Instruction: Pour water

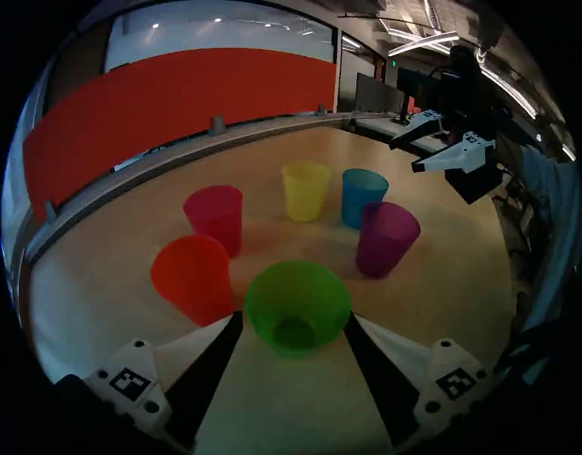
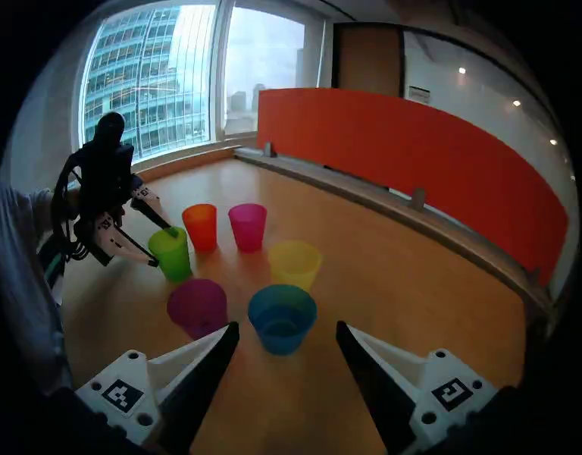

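Evidently at pick-up: the left gripper [image 1: 293, 314] straddles the green cup [image 1: 297, 299] at its 12 o'clock, pinch uncertain, the right gripper [image 2: 287, 324], jaws spread, faces the blue cup [image 2: 282, 334]; next likely needs a firm, level lift.

The right gripper [image 2: 286, 326], fingers spread, faces a blue cup [image 2: 282, 311] on a wooden table [image 2: 412, 303], while farther off the left gripper [image 2: 163, 244] flanks a green cup [image 2: 173, 258].
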`<action>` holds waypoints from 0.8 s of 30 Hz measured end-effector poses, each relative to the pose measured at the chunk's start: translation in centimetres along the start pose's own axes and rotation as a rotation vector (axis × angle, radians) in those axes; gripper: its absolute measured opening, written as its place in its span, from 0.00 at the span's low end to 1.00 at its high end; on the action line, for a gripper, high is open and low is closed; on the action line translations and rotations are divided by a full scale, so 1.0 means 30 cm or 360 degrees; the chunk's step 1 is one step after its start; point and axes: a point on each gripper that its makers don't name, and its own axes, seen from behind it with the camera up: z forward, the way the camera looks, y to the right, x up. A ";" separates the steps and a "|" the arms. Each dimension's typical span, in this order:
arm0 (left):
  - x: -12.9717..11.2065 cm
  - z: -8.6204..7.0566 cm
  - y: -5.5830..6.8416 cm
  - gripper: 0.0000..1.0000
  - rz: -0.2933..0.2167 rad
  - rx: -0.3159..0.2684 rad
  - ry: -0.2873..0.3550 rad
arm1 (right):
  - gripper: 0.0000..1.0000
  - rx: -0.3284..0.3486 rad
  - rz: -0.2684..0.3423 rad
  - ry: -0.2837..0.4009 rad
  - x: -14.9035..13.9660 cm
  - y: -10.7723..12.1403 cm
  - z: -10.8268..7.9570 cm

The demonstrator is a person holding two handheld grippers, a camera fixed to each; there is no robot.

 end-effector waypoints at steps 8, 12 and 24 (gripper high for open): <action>0.009 0.027 0.003 0.98 0.0009 -0.0004 0.0006 | 1.00 0.0000 -0.0006 -0.0008 -0.002 0.003 0.008; 0.015 0.027 0.005 0.98 0.0007 -0.0012 0.0014 | 1.00 -0.0002 -0.0005 -0.0009 0.000 0.006 0.010; 0.007 0.028 -0.005 0.86 -0.0003 -0.0005 -0.0001 | 1.00 0.0004 -0.0009 -0.0008 0.008 -0.002 0.025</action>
